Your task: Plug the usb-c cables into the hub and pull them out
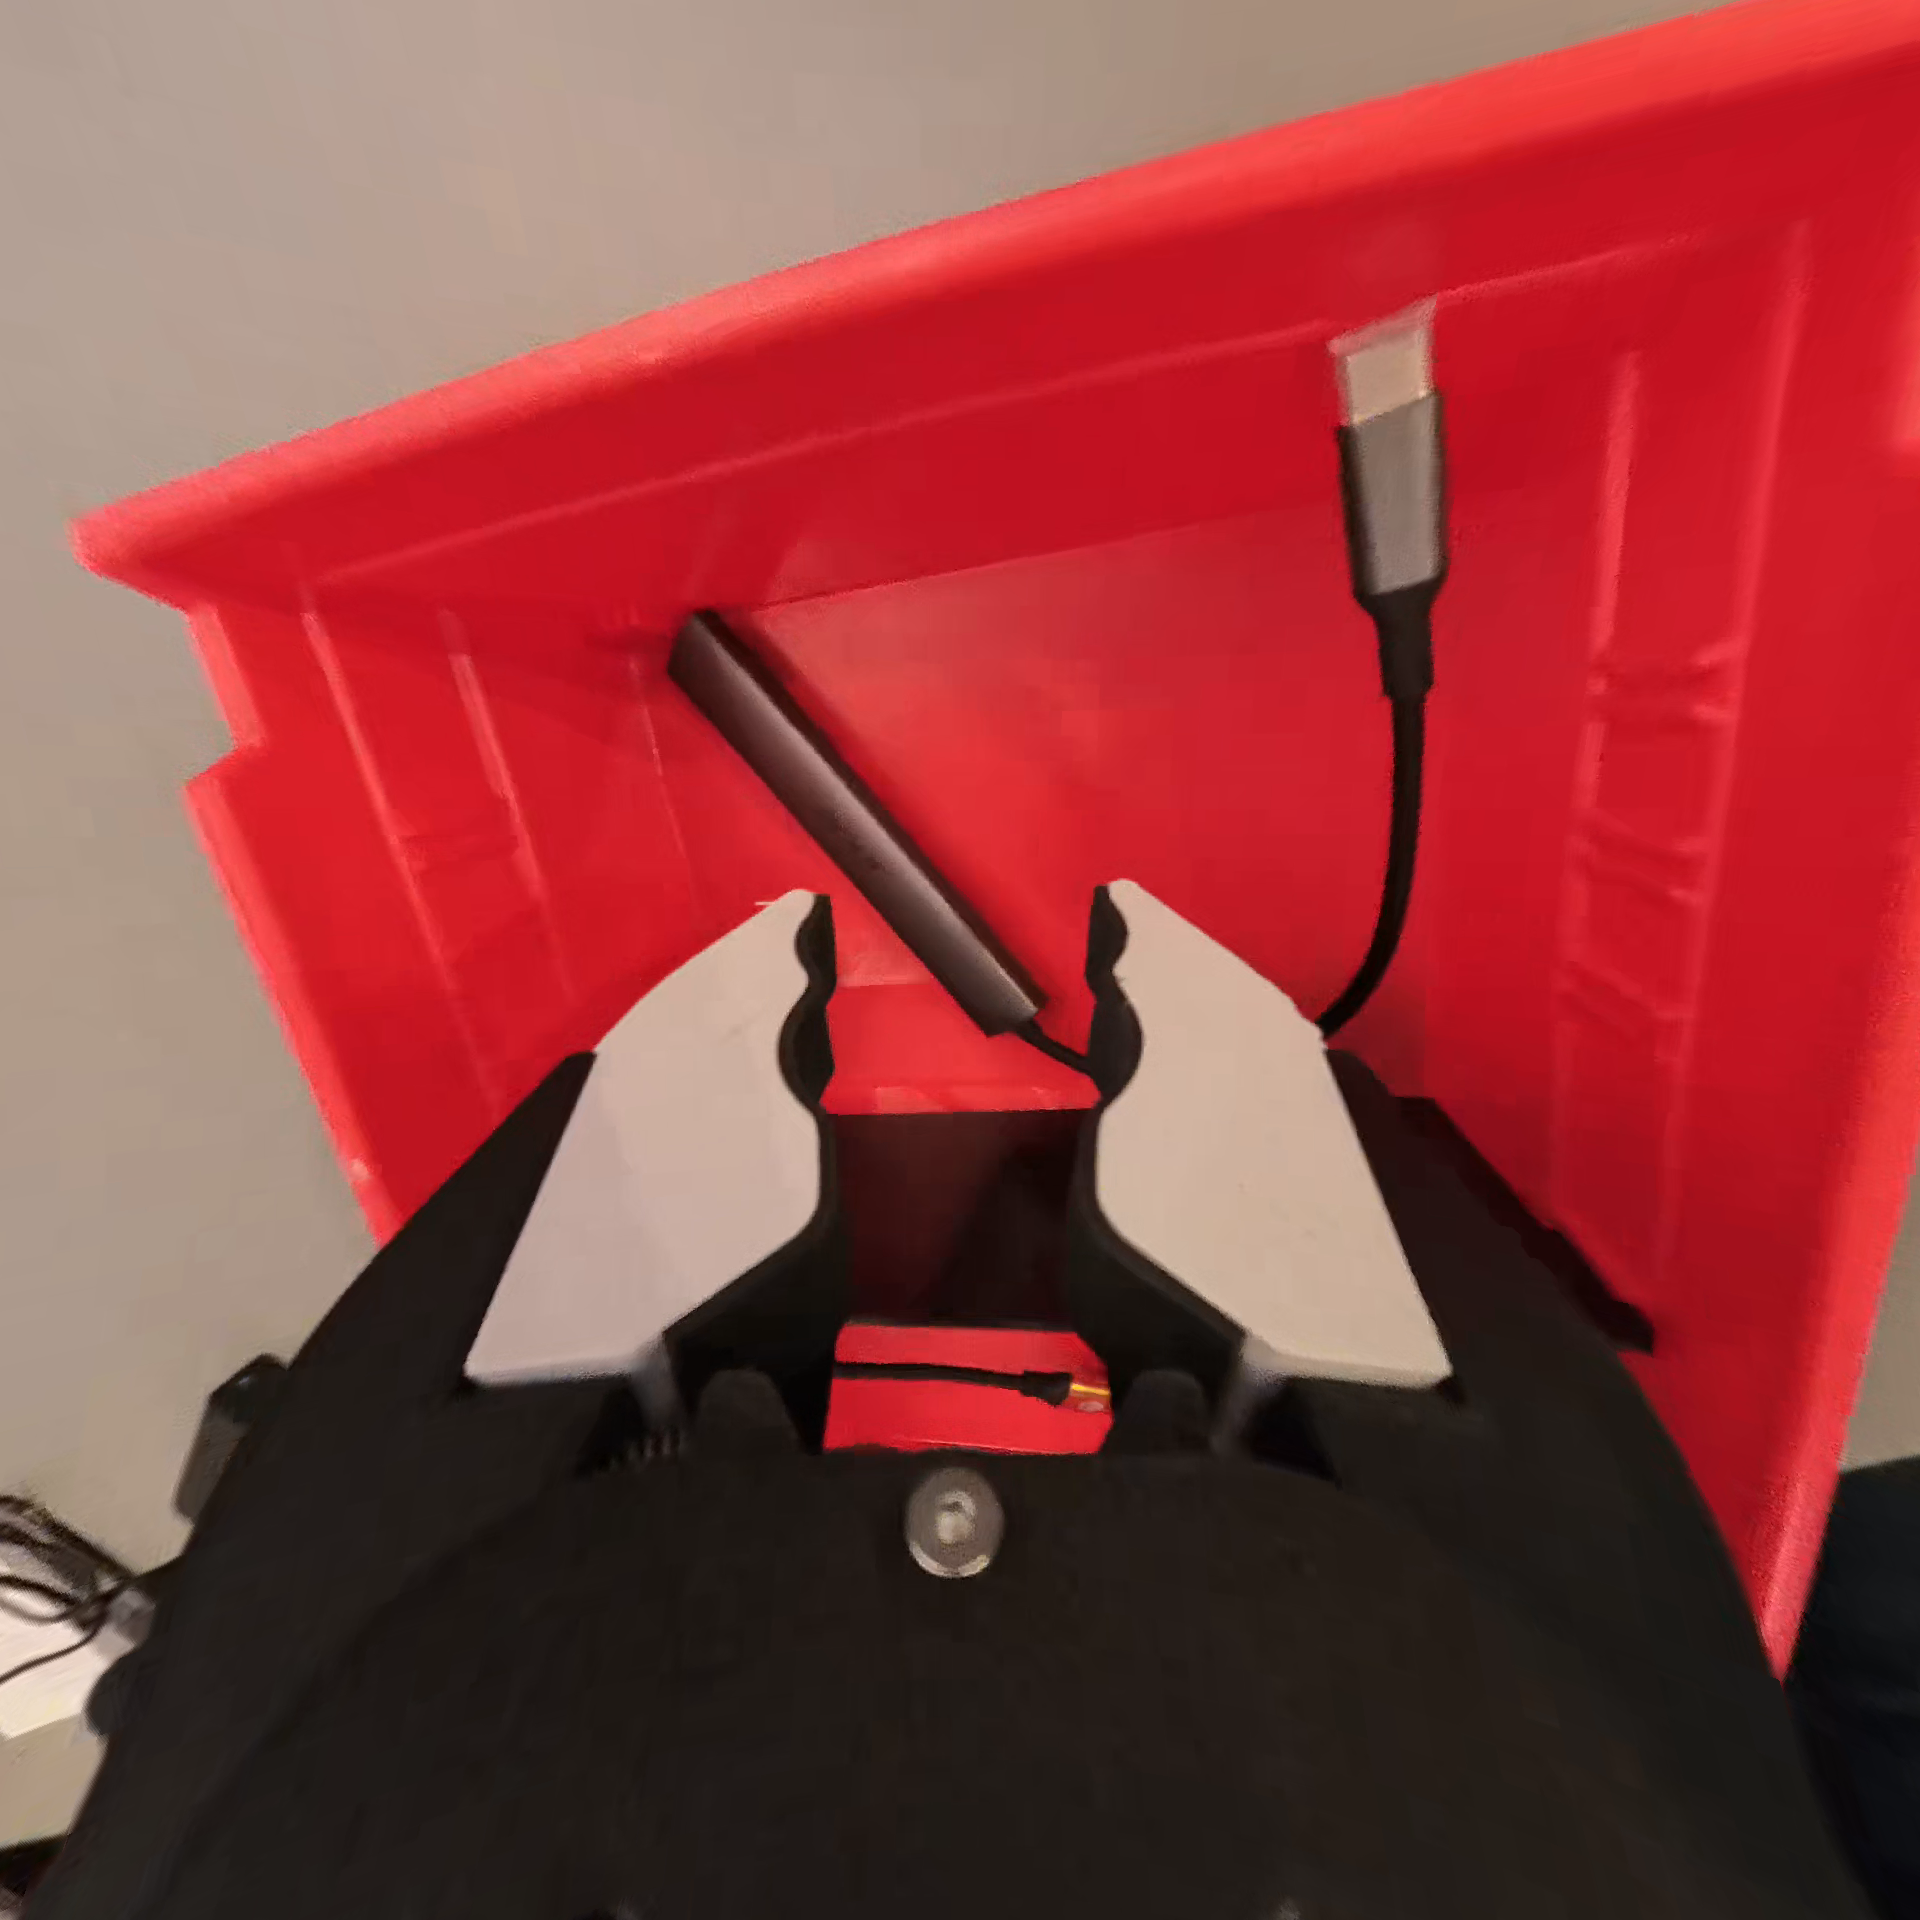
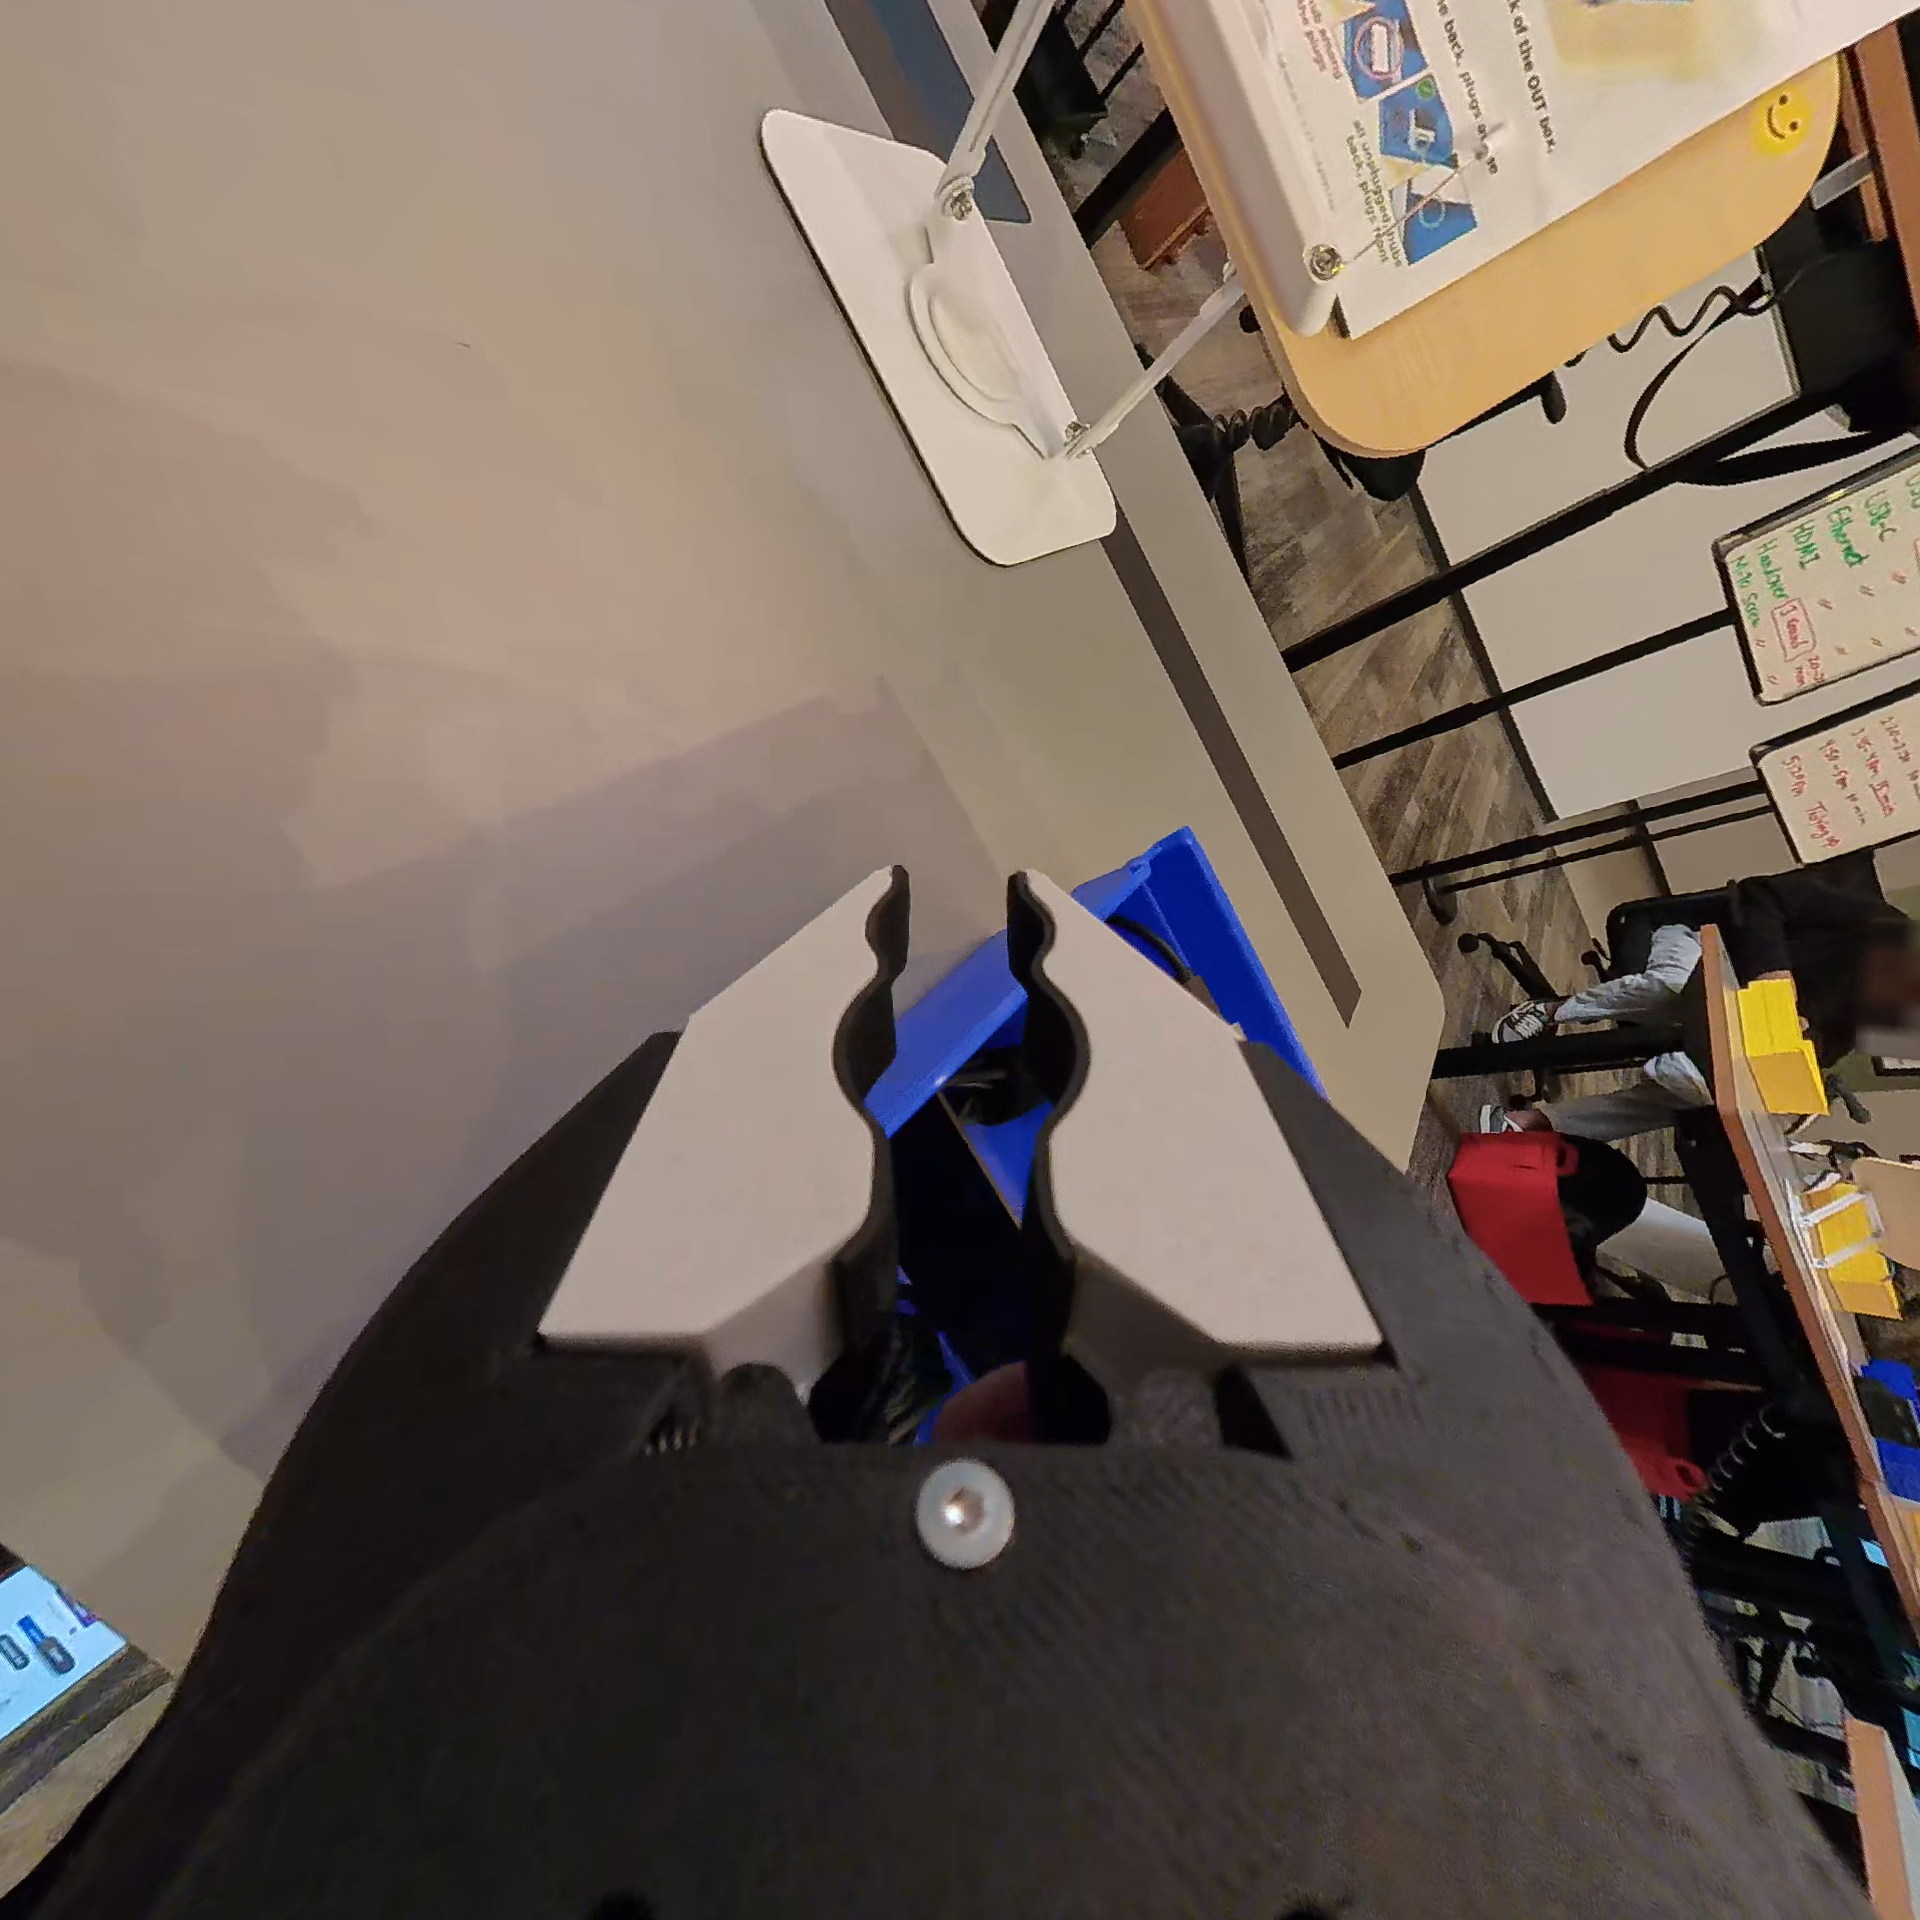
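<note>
Left gripper (image 1: 961, 935) at frame centre, jaws spread wide, nothing between them. Tips over red bin (image 1: 1195, 499) filling upper right. Hub (image 1: 847, 821), slim dark bar, lies diagonally on bin floor just above tips. USB-C plug (image 1: 1390, 457) upper right, black cable (image 1: 1397, 831) curving down behind right finger.

Right gripper (image 2: 956, 904) mid-frame, jaws narrow, small gap, empty. Blue bin (image 2: 1195, 925) just behind tips, on grey table (image 2: 468, 468).
</note>
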`<state>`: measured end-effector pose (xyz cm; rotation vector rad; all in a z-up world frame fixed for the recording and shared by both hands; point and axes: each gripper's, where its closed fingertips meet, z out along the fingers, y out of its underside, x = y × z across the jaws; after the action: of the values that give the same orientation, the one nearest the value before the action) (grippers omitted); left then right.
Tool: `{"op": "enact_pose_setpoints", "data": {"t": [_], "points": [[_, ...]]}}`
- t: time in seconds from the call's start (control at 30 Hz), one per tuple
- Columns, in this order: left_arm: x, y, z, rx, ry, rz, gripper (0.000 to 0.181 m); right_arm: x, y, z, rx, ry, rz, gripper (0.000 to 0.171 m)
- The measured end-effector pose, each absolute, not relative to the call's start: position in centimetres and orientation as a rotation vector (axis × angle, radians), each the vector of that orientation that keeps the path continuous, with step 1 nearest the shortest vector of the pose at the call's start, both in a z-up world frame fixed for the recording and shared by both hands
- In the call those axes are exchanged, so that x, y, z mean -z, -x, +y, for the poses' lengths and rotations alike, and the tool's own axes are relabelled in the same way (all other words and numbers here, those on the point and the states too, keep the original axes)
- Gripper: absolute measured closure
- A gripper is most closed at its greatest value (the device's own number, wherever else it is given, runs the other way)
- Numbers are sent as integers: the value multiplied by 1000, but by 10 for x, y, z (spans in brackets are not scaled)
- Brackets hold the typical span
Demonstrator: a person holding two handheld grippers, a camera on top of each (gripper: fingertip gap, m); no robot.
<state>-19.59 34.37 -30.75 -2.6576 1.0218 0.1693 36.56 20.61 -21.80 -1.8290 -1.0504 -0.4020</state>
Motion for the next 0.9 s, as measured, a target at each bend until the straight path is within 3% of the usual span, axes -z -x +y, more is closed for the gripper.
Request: {"op": "enact_pose_setpoints", "data": {"t": [0.1,0.43,0.5,0.7,0.73,0.9], "points": [[323,203,347,-233,2748,1042,132,219,-363,204,388,1826,-1051,155],[357,229,356,-529,2868,1170,146,220,-359,200,381,1815,-1058,155],[359,230,357,-515,2887,1174,156,219,-358,199,376,1813,-1057,156],[357,241,366,-557,2886,1134,164,219,-352,199,364,1803,-1050,156],[356,241,366,-532,2881,1127,180,219,-352,198,364,1803,-1053,156],[353,250,369,-567,2819,1098,181,220,-353,196,368,1805,-1060,156]]}}
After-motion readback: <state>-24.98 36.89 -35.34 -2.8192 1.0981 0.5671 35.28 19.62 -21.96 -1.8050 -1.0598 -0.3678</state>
